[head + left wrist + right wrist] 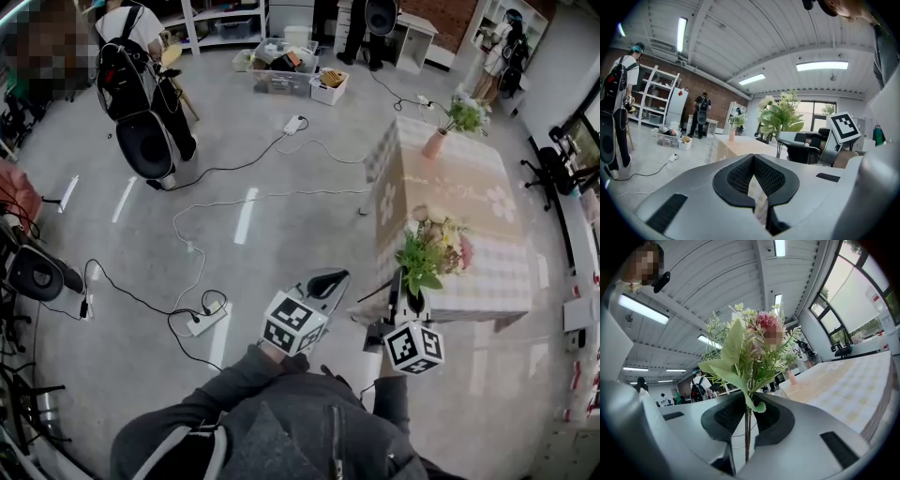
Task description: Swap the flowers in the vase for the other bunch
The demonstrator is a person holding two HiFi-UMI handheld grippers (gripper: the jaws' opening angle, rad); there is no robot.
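I am holding the new bunch (750,345) upright, stems pinched in the right gripper (746,427); left gripper (754,187) is riding closed, empty. The vase (434,143), old flowers (464,112) in it, is sitting well ahead at the table's (450,192) far end, right gripper nearer.

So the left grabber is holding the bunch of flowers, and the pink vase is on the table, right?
Not quite. The right gripper holds the bunch of flowers, jaws shut on the stems, as the right gripper view shows; the left gripper is shut and empty. The pink vase is on the table.
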